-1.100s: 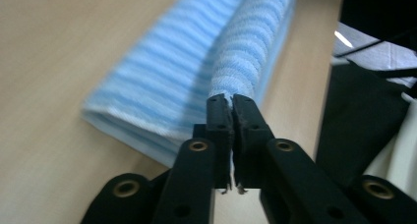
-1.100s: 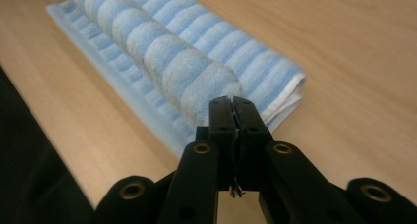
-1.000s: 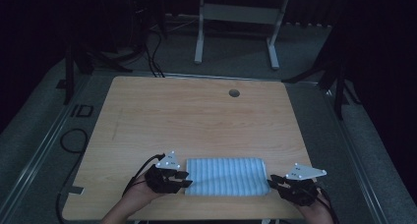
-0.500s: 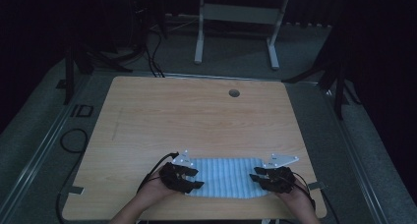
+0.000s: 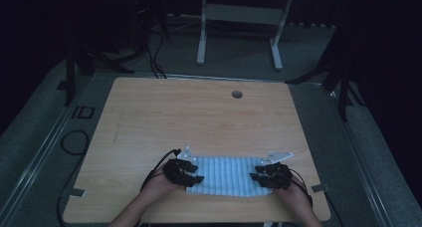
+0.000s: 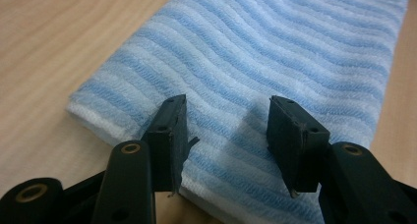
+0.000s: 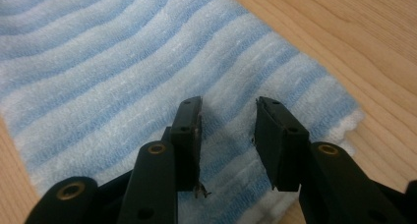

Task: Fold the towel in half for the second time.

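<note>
My high view is dim and grainy: the wooden table (image 5: 199, 122) catches a soft, even light while the floor and background sink into near black. Both gripper views are much brighter and sharp on the striped towel (image 6: 275, 52), its weave crisp. The nearest jaw arms blur slightly, and faint soft shadows sit under the jaws.

Tabletop (image 5: 199, 117): light wood grain, rounded corners, one round cable hole (image 5: 237, 94) near the far edge. Floor (image 5: 45, 137): grey carpet, dim. Metal rail (image 5: 37, 155) running along the floor left of the tabletop. Black cables (image 5: 154, 57) trailing on the floor beyond the far left corner. White metal frame (image 5: 239, 18) with two legs standing at the back. Dark stand legs (image 5: 343, 82) at right. Background: unlit, near black.
</note>
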Action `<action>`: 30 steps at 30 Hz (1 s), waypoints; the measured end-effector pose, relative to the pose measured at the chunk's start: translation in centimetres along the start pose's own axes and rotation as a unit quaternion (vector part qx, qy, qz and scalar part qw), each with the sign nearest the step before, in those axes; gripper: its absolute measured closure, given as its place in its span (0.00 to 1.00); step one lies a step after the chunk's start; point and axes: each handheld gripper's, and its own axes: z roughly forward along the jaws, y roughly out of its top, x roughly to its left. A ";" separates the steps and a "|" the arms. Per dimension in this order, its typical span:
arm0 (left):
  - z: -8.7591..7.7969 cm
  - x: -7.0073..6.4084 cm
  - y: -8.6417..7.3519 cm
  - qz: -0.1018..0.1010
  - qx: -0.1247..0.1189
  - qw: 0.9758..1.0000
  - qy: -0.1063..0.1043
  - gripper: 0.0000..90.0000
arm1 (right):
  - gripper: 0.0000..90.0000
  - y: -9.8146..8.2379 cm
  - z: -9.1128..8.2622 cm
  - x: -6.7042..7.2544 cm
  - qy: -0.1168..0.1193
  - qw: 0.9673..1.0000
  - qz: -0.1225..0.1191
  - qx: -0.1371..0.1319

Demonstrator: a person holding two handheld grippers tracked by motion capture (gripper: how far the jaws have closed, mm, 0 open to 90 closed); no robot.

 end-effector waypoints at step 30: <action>-0.3 8.7 2.3 -0.049 -0.009 0.996 0.074 0.56 | 0.69 7.2 5.9 -3.9 -0.008 1.000 0.019 -0.005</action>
